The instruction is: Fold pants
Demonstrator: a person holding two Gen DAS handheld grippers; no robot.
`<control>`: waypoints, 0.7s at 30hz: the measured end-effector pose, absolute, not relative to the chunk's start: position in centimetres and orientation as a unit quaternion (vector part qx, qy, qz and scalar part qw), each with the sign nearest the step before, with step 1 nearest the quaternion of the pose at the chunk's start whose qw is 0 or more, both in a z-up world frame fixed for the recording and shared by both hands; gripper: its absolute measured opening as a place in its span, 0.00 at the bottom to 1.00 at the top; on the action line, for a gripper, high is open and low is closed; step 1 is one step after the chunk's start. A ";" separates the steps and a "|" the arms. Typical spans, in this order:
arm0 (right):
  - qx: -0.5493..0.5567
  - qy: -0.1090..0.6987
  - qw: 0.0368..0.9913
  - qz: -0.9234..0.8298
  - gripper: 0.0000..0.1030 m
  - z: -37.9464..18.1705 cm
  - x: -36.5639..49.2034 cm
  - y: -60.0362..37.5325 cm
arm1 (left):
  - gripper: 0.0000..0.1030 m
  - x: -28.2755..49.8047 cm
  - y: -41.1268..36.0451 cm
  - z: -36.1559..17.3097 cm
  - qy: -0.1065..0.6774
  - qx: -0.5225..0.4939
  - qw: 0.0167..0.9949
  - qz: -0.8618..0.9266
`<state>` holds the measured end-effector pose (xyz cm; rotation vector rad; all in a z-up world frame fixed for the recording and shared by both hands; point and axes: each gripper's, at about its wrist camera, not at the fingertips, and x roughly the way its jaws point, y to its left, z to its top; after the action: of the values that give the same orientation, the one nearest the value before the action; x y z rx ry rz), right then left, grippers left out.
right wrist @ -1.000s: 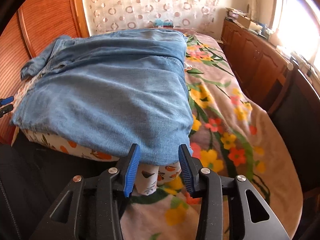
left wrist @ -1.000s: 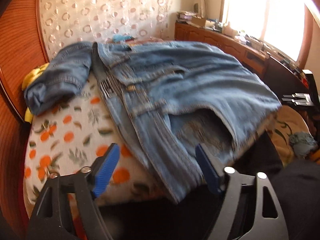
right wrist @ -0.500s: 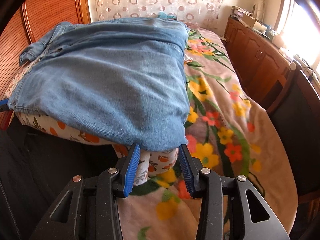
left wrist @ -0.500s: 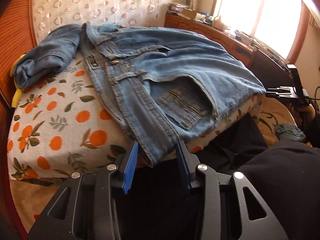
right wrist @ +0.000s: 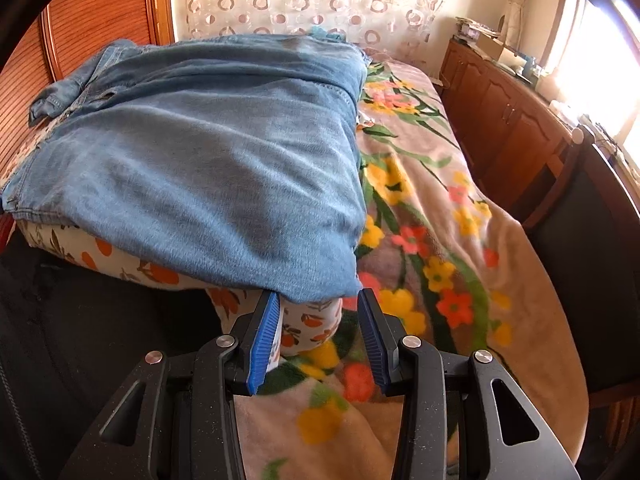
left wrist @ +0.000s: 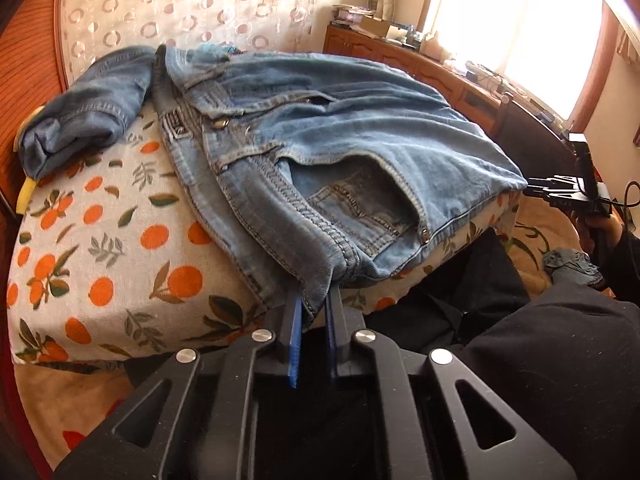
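Pants [left wrist: 320, 148] waistband hides the left gripper [left wrist: 316, 308] fingertips just closing on it; right gripper [right wrist: 318, 320] fingers spread.

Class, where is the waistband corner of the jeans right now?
In the left wrist view, low centre, the waistband corner is pinched between the left tongs, overhanging the orange-print cushion.

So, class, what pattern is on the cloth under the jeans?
Oranges with green leaves on white cloth; clearest in the left wrist view.

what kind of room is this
Most likely a bedroom at home: a bed under a floral blanket, a wooden headboard behind the jeans, and a low wooden cabinet by a sunlit window.
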<state>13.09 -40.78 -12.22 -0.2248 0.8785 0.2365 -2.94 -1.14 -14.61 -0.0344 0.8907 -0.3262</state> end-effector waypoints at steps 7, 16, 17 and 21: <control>-0.115 0.414 0.894 0.125 0.19 -12.8 12.9 -40.6 | 0.08 -2.8 -1.2 -12.6 0.405 -0.020 0.900 -0.159; -0.096 0.348 0.924 0.129 0.02 -8.0 12.3 -42.1 | 0.06 -3.4 -1.2 -8.4 0.375 -0.011 0.913 -0.162; -0.098 0.342 0.926 0.128 0.02 -7.3 12.2 -42.3 | 0.06 -3.6 -1.0 -7.8 0.369 -0.013 0.915 -0.162; -0.102 0.308 0.937 0.129 0.02 -4.1 10.9 -42.7 | 0.06 -4.5 -0.5 -5.6 0.352 -0.015 0.922 -0.161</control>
<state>10.86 -42.69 -4.13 -0.2086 0.6302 0.2646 -4.49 -0.51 -5.61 -0.0303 0.7238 -0.3306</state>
